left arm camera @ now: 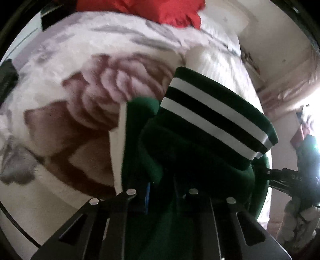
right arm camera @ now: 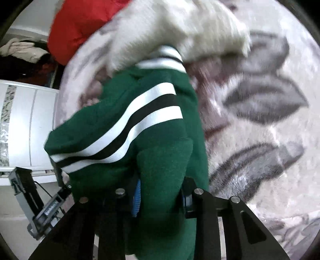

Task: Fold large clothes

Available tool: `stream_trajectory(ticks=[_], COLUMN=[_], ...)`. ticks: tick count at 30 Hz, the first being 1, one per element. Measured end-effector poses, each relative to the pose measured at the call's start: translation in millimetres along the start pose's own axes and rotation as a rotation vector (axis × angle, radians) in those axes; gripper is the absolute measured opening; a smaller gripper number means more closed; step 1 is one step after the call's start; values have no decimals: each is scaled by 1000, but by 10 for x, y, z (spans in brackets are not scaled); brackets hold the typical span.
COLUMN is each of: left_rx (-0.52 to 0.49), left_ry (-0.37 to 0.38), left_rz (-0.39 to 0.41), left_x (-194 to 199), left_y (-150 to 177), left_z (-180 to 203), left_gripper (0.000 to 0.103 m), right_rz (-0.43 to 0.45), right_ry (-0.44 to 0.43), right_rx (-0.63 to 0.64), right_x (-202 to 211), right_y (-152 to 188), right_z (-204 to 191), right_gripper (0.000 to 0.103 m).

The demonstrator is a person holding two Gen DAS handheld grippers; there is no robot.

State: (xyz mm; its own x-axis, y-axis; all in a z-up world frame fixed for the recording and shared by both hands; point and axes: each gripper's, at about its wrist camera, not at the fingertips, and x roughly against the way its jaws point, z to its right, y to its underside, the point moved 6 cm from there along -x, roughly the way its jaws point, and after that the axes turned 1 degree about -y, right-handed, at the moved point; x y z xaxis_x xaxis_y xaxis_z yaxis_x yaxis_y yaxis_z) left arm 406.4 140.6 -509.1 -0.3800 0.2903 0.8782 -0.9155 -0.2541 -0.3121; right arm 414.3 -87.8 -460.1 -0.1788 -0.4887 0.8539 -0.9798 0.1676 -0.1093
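A dark green garment (left arm camera: pixel 200 152) with white and black stripes lies bunched on a floral fleece blanket (left arm camera: pixel 80 84). In the left wrist view my left gripper (left arm camera: pixel 162 198) is shut on a thick fold of the green fabric, which hides most of the pads. In the right wrist view the same green garment (right arm camera: pixel 128 112) rises in front of the camera, its striped band running across it. My right gripper (right arm camera: pixel 160 198) is shut on a fold of it, blue pads pressing from both sides. A cream white garment (right arm camera: pixel 180 26) lies beyond the green one.
A red cloth (left arm camera: pixel 144 10) lies at the far end of the blanket, seen as a red cloth (right arm camera: pixel 80 26) in the right wrist view too. A white cabinet (right arm camera: pixel 26 124) stands left of the bed. The other gripper (left arm camera: pixel 288 180) shows at the right edge.
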Motion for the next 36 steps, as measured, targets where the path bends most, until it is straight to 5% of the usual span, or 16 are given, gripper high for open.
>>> stream_trajectory(ticks=[6, 12, 18, 20, 26, 30, 36], left_rx=[78, 134, 143, 181, 307, 339, 368], left_ry=[-7, -96, -162, -146, -196, -328, -370], left_rz=[77, -170, -123, -106, -12, 79, 157], left_x=[166, -838, -611, -454, -73, -50, -54], left_y=[-548, -547, -374, -266, 185, 609, 730], left_z=[-64, -363, -331, -313, -268, -195, -273], left_gripper=[15, 20, 36, 44, 54, 54, 55], right_rz=[55, -146, -214, -210, -243, -300, -407], right_ry=[-41, 49, 52, 53, 54, -79, -286], right_rx=[74, 7, -3, -5, -26, -79, -146], right_x=[187, -782, -788, -665, -607, -977, -1448], right_y=[-526, -889, -756, -685, -457, -326, -183], right_z=[-438, -95, 75, 101, 339, 474, 613], right_gripper=[31, 35, 66, 93, 98, 103, 103])
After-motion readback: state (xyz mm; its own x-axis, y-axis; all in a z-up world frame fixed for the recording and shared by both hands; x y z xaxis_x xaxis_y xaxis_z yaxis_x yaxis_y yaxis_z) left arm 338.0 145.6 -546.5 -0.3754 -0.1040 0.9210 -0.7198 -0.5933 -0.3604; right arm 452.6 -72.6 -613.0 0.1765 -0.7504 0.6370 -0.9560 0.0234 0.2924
